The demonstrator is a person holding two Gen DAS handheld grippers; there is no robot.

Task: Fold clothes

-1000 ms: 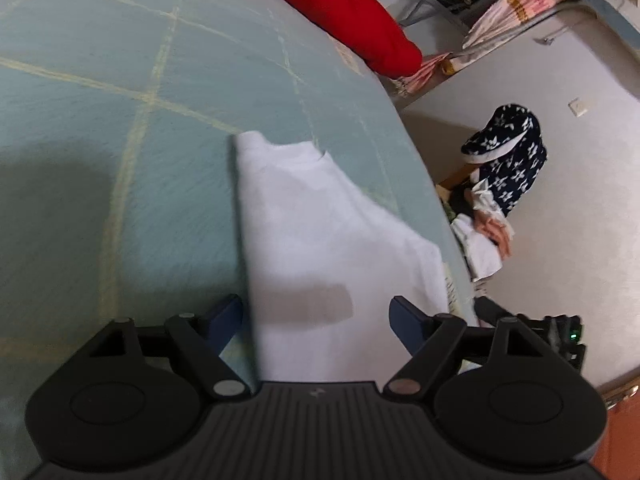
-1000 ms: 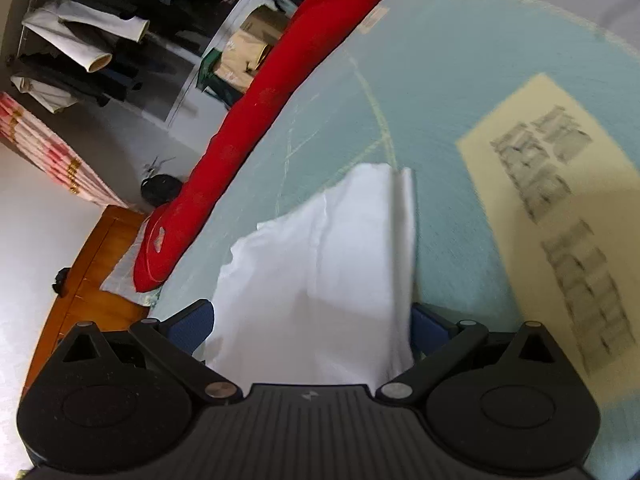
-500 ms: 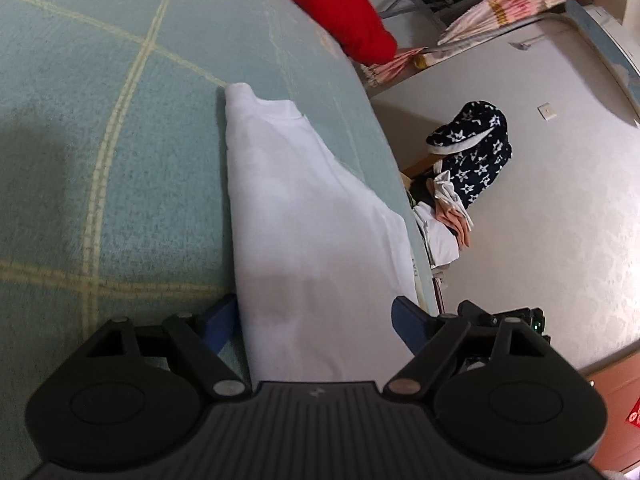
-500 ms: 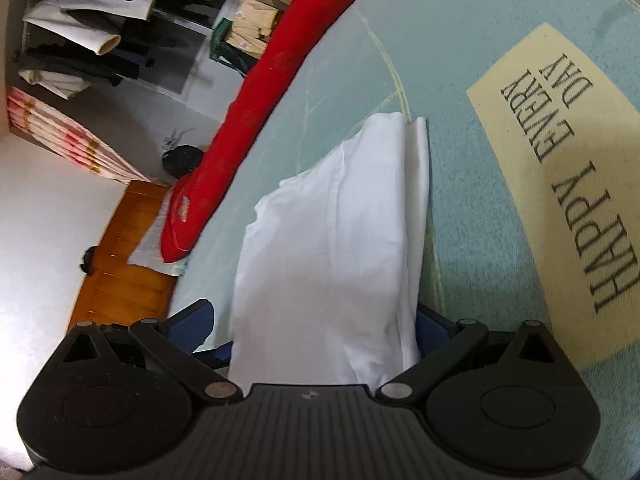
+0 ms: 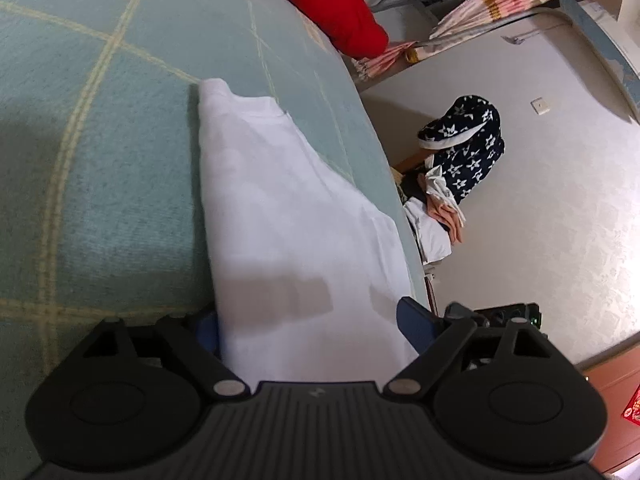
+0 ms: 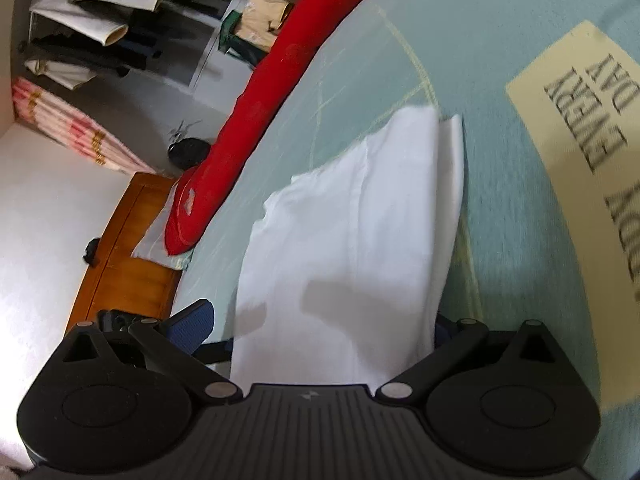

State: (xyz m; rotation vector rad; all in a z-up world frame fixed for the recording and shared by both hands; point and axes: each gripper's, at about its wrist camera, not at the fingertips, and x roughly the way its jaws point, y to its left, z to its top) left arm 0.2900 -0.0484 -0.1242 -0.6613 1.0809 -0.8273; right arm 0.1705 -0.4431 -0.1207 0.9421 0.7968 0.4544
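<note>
A white garment (image 5: 280, 216) lies folded into a long strip on a pale green bedspread (image 5: 100, 140). It also shows in the right wrist view (image 6: 360, 240). My left gripper (image 5: 308, 320) is open and straddles the near end of the strip, blue pads on either side. My right gripper (image 6: 324, 326) is open and straddles the other near end; its right pad is mostly hidden under the cloth edge. Both grippers cast shadows on the fabric.
A red bolster (image 6: 260, 112) lies along the far edge of the bed. A cream patch with printed letters (image 6: 580, 160) is on the bedspread to the right. The bed edge (image 5: 384, 184) drops to a floor with a star-patterned garment pile (image 5: 464, 148). A wooden nightstand (image 6: 124, 252) stands beside the bed.
Both grippers have stayed open over the garment's near ends while the views shifted slightly. The garment lies as before.
</note>
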